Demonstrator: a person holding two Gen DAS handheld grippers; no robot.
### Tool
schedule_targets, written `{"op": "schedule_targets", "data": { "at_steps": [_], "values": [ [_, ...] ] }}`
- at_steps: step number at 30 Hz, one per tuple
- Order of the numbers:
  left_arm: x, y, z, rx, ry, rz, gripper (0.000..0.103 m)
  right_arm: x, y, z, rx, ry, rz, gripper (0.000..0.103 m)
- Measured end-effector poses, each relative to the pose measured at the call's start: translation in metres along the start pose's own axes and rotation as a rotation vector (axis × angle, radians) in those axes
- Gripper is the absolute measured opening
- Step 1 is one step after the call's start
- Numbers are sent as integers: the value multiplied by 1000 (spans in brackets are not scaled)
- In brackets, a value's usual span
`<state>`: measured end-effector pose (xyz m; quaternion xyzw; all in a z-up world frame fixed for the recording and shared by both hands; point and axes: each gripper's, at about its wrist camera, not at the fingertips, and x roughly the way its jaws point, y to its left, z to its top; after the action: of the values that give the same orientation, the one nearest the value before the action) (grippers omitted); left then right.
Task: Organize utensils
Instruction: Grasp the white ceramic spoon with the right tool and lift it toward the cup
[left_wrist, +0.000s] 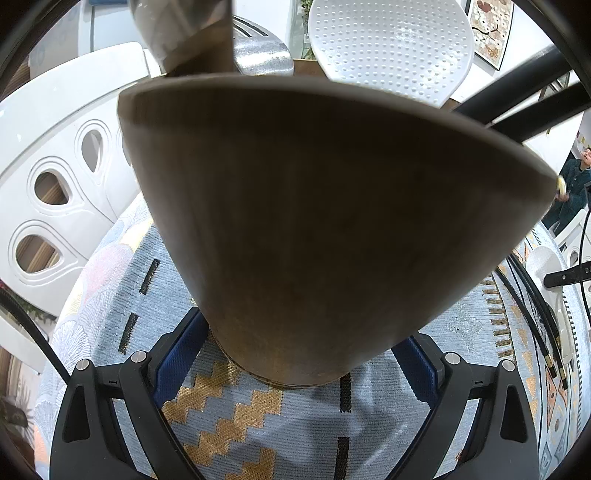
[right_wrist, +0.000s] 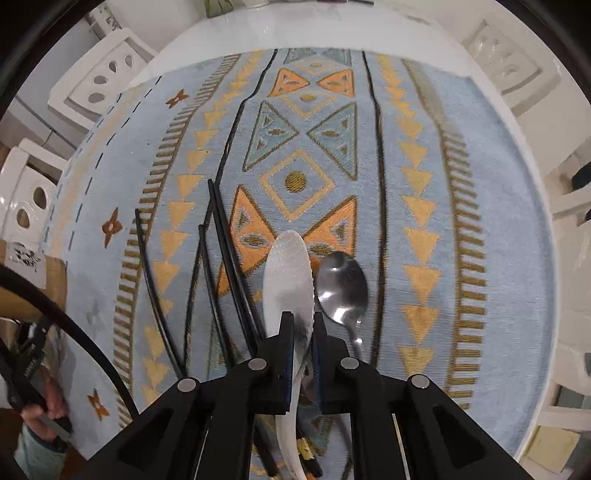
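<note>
Rice paddle (right_wrist: 288, 280): light, stiff, slick plastic, pinched edge-on at the neck by the closed right gripper (right_wrist: 301, 354); left gripper (left_wrist: 295, 354) clamping the wooden holder (left_wrist: 314, 221).

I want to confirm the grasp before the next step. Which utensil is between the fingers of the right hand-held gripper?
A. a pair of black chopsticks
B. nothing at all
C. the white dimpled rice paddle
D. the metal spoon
C: in the right wrist view the right hand-held gripper is closed on the white rice paddle, while the metal spoon and black chopsticks lie beside it on the patterned cloth.
</note>
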<state>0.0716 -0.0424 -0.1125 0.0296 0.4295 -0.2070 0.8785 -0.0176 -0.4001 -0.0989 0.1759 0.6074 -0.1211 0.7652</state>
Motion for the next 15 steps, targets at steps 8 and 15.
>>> {"op": "schedule_targets", "data": {
  "at_steps": [8,15],
  "values": [
    [0,0,0,0,0,0,96,-35,12,-1,41,-128,26,5],
    [0,0,0,0,0,0,96,-86,61,17,2,-276,129,5]
  ]
}}
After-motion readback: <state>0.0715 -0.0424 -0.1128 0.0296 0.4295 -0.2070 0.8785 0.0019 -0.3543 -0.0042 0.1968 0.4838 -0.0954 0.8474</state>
